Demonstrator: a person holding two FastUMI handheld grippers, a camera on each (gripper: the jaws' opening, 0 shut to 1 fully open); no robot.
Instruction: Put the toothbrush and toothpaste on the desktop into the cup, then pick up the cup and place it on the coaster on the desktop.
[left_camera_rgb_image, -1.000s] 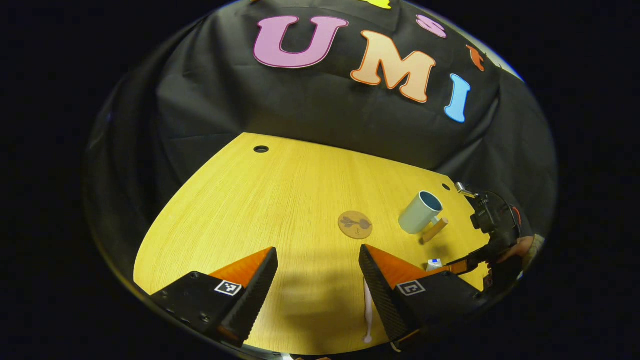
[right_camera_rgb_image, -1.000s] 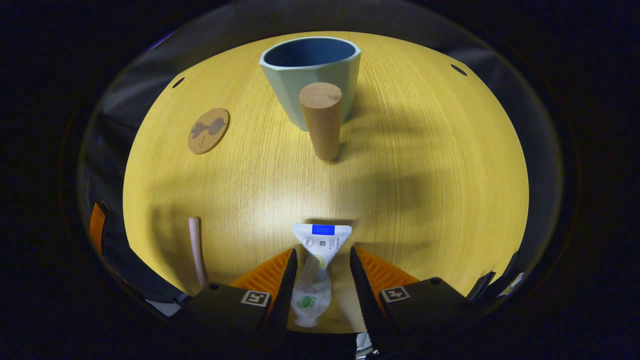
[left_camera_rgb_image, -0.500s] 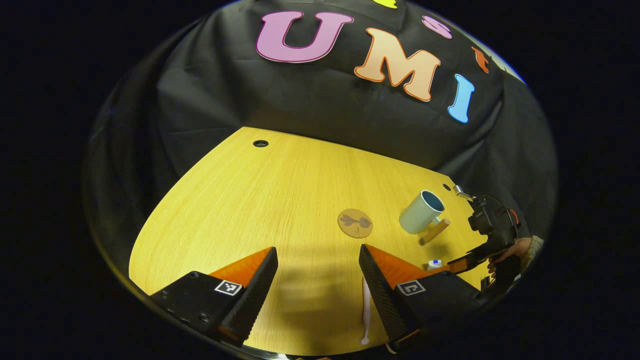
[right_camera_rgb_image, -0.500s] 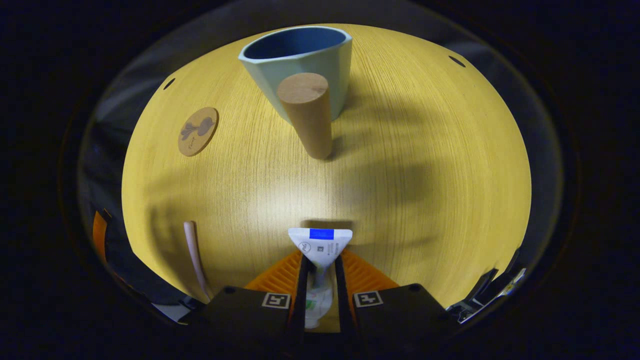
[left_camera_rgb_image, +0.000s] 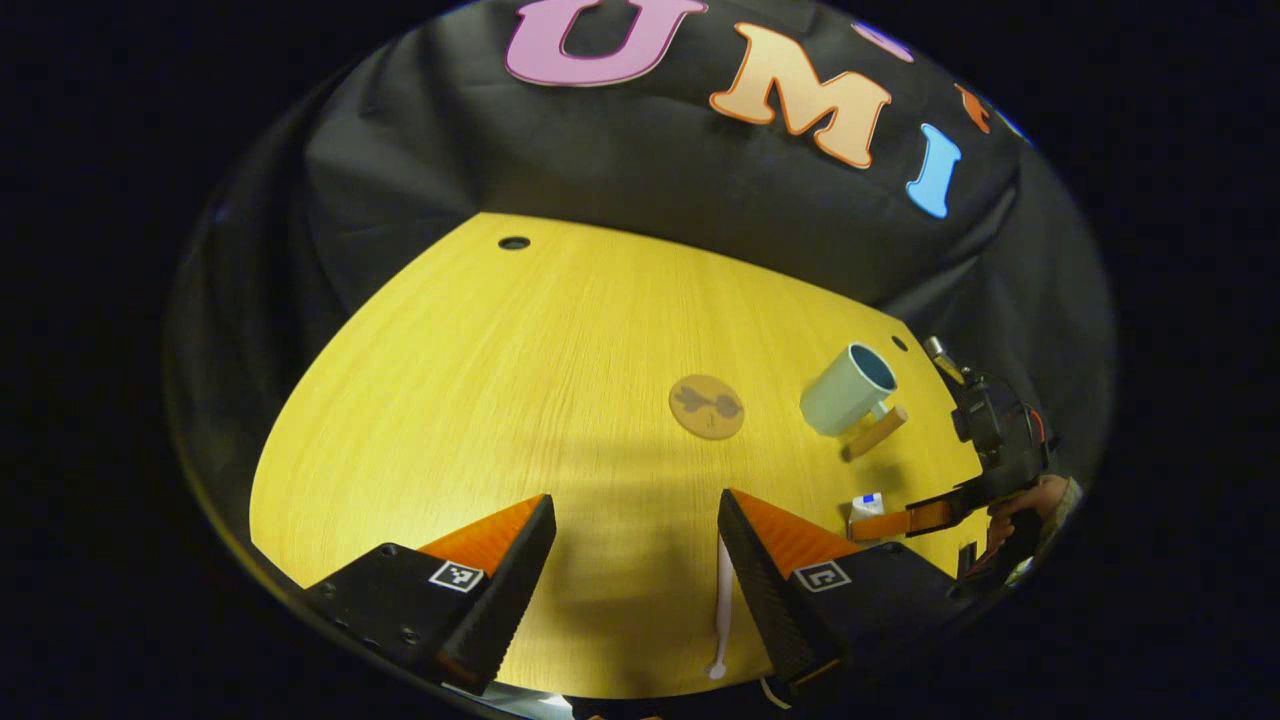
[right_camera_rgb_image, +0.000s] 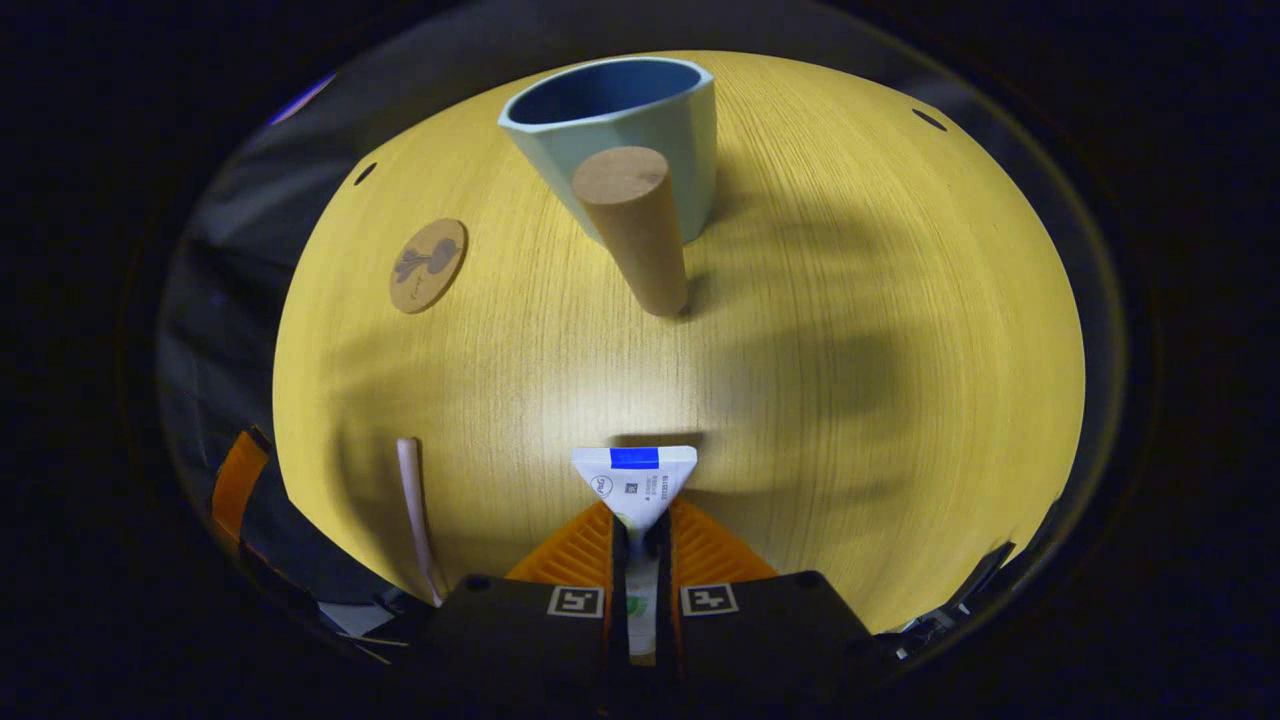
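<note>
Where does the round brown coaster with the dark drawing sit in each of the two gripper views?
Left gripper view: the round brown coaster lies right of centre on the yellow wooden desktop, just left of the pale green cup.
Right gripper view: the coaster lies upper left, left of the cup.
Shared landmark: the cup with its wooden peg handle.

A yellow wood-grain tabletop (left_camera_rgb_image: 520, 380) carries small dark round holes (left_camera_rgb_image: 514, 243) near its far edge and soft shadows across its near part. Behind it hangs creased black cloth (left_camera_rgb_image: 600, 170), draped down to the table's back edge.
</note>
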